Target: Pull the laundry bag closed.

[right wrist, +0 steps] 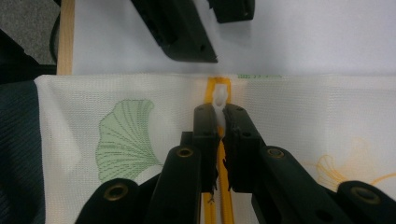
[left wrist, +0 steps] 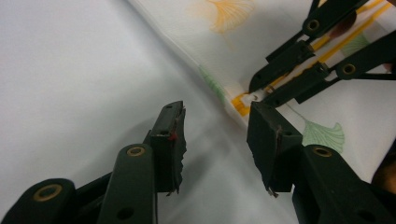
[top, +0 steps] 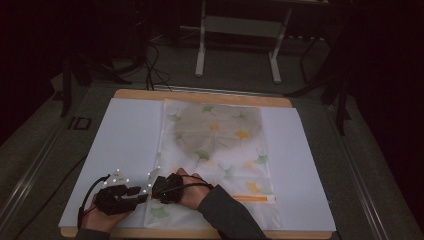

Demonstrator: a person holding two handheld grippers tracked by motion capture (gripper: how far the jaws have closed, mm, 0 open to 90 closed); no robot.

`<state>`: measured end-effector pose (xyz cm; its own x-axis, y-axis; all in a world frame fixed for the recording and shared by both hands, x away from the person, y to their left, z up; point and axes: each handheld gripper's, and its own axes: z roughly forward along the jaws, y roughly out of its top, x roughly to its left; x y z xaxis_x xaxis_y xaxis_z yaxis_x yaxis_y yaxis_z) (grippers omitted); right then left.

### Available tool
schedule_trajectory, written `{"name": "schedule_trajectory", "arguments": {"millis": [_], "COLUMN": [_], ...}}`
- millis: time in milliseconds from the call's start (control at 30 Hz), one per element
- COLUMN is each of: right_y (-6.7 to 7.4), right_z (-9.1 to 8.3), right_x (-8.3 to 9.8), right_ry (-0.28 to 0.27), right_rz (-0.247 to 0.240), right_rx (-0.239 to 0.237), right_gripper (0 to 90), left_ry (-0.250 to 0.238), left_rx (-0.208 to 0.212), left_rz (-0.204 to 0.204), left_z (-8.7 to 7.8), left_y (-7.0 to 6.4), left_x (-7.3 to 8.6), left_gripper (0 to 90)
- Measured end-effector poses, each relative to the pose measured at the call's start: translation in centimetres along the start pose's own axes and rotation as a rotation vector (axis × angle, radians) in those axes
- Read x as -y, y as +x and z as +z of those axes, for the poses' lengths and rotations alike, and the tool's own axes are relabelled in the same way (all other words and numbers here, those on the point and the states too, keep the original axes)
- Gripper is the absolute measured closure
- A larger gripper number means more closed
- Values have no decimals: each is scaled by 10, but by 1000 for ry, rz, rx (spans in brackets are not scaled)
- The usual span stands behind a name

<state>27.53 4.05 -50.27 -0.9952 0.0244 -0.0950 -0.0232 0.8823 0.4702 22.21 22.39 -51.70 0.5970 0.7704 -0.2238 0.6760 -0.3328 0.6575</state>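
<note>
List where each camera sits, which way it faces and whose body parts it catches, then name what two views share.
High view: above the person's side, looking forward and down on the mesh bag; forearms, left gripper, right gripper.
Left gripper view: rides the left gripper, jaws open over the white sheet, facing the bag's corner.
Right gripper view: rides the right gripper, shut on the white zipper pull.
Shared: the orange zipper, seen from both grippers.

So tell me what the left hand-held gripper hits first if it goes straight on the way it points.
Probably the edge of the leaf-print mesh bag near its orange zipper end, where the right hand-held gripper holds the pull; the left hand-held gripper is open.
</note>
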Motion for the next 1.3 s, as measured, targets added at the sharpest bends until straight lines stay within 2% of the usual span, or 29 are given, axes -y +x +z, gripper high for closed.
{"name": "schedule_trajectory", "arguments": {"millis": [200, 500, 567, 700, 767, 800, 833, 967, 1100, 1300], "right_y": [1, 2, 3, 2, 2, 2, 3, 3, 3, 4], "right_z": [-1, -6, -7, -10, -10, -10, -13, -15, -18, -18], "right_x": [0, 0, 0, 1, 1, 1, 2, 2, 2, 2], "right_ry": [-1, -9, -10, -16, -19, -19, -18, -21, -29, -27], "right_rz": [-3, -15, -13, -15, -19, -19, -20, -20, -23, -24], "right_rx": [5, 20, 22, 28, 27, 27, 31, 35, 36, 35], "right_gripper": [844, 844, 844, 844, 844, 844, 844, 844, 844, 844], "left_ry": [12, 36, 36, 40, 40, 44, 44, 46, 52, 70], "left_rx": [38, 98, 98, 160, 160, 196, 215, 232, 253, 264], "left_rz": [12, -11, -11, -49, -49, -64, -72, -79, -87, -86], "left_z": [3, 12, 12, 17, 17, 20, 21, 22, 26, 30], "left_y": [-2, -5, -5, -3, -3, -2, -2, -1, -2, -3], "left_x": [-1, -1, -1, -1, -1, -1, -2, -2, -3, -4], "left_gripper": [572, 572, 572, 581, 582, 582, 582, 592, 633, 700]}}
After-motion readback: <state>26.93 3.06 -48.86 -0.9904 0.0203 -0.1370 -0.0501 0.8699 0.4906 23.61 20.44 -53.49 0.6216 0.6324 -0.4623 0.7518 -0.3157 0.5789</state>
